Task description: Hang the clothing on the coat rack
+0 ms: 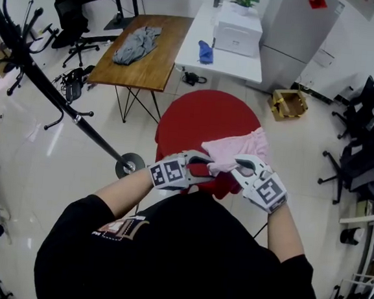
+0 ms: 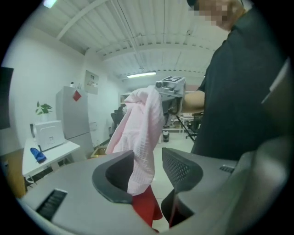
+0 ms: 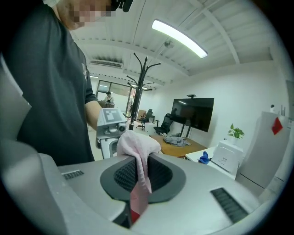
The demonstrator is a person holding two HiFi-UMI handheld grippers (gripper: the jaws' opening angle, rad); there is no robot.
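Observation:
A pink garment [image 1: 239, 150] is held up over a round red table [image 1: 199, 120], right in front of the person. My right gripper [image 1: 238, 164] is shut on a fold of the garment [image 3: 138, 147], which bunches above the jaws. My left gripper [image 1: 202, 163] is open; the garment [image 2: 142, 137] hangs down between its jaws, lying against one pad, and the other pad [image 2: 181, 167] stands apart from it. The black coat rack [image 1: 49, 91] leans across the left of the head view, its base [image 1: 131, 165] on the floor near my left gripper. It also shows in the right gripper view as the coat rack [image 3: 142, 73].
A wooden table [image 1: 149, 64] with a grey garment [image 1: 137, 43] stands behind the red table. Beside it is a white table [image 1: 224, 61] with a printer [image 1: 238, 29] and a blue cloth [image 1: 205, 51]. Office chairs [image 1: 77, 28] stand at the left and right.

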